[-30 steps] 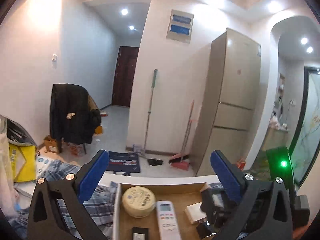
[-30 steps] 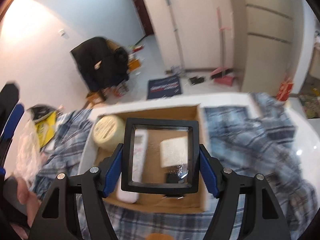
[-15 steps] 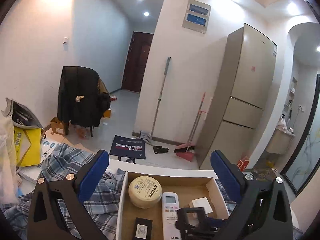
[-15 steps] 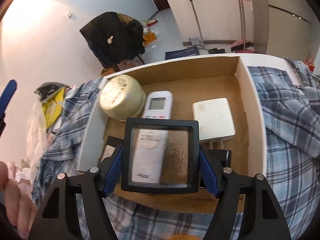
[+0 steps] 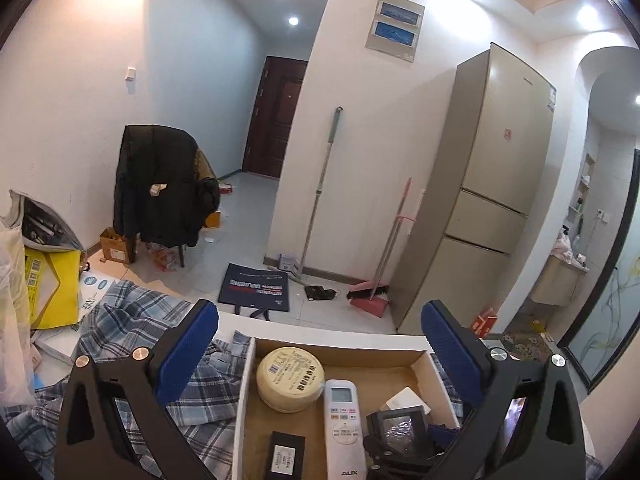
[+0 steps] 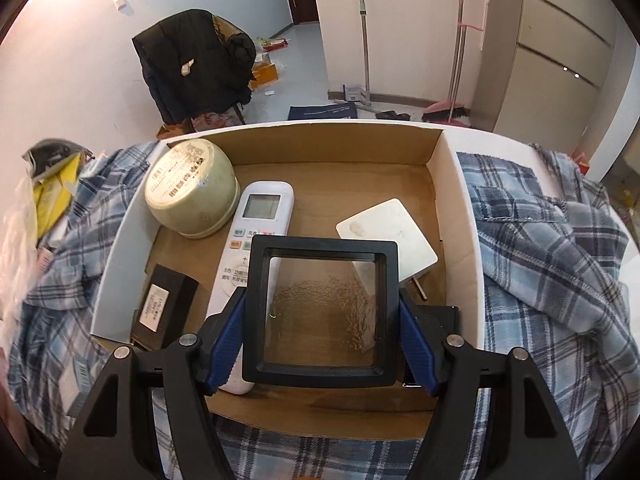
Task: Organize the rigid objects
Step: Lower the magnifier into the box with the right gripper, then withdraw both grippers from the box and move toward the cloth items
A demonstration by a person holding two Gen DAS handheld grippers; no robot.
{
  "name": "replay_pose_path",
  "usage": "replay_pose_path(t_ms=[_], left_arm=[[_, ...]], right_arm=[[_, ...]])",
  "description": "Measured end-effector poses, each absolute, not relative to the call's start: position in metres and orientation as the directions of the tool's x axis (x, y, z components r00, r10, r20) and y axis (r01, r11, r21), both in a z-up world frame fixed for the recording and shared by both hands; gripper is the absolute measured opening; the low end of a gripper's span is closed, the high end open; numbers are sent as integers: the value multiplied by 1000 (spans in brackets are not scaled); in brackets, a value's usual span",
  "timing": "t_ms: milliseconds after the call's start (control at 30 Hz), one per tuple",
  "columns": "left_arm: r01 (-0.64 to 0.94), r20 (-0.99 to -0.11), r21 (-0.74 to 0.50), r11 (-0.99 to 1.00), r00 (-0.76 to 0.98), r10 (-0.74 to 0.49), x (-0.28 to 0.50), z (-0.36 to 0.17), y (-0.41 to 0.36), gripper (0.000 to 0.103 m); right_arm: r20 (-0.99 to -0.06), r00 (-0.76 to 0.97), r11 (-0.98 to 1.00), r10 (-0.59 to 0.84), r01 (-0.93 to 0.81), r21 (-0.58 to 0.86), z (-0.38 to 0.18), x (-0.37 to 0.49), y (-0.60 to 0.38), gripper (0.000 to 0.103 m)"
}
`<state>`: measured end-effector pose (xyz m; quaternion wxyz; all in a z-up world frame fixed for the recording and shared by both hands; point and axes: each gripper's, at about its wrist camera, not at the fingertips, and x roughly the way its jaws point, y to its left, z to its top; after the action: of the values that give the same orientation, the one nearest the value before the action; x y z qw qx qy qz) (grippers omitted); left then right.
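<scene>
The right gripper (image 6: 322, 332) clamps one black square display case (image 6: 322, 314) over the cardboard box (image 6: 456, 216), which holds one round tin (image 6: 190, 188), one white remote (image 6: 256, 224), one white adapter (image 6: 390, 228) and one black box (image 6: 160, 306). The left gripper (image 5: 320, 344) hangs empty, fingers apart.

A black square frame box (image 6: 322, 312) with a clear window is clamped over the open cardboard box (image 6: 456, 208), which contains a round cream tin (image 6: 190, 188), white remote (image 6: 256, 236), white adapter (image 6: 390, 232) and small black box (image 6: 162, 308).
</scene>
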<state>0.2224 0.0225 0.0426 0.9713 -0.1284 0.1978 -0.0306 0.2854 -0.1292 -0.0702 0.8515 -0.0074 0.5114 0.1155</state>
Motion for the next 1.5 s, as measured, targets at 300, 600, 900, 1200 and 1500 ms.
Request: replay_pose_path(t_ms=[300, 600, 900, 1200, 1500], left_arm=[[41, -334, -264, 964, 934, -131, 213, 53, 24, 103], [77, -294, -227, 971, 945, -144, 187, 89, 25, 103], [91, -238, -130, 987, 964, -120, 110, 120, 45, 103], [150, -271, -45, 988, 950, -157, 47, 114, 60, 103], [304, -445, -142, 942, 830, -335, 66, 56, 78, 103]], right_arm=[[-872, 454, 971, 183, -222, 88, -61, 282, -129, 81], [-763, 626, 987, 163, -99, 130, 15, 247, -175, 82], [-668, 724, 985, 173, -129, 114, 68, 175, -183, 82], [-555, 815, 986, 166, -132, 101, 103, 100, -192, 84], [-506, 855, 993, 112, -115, 25, 92, 71, -170, 84]])
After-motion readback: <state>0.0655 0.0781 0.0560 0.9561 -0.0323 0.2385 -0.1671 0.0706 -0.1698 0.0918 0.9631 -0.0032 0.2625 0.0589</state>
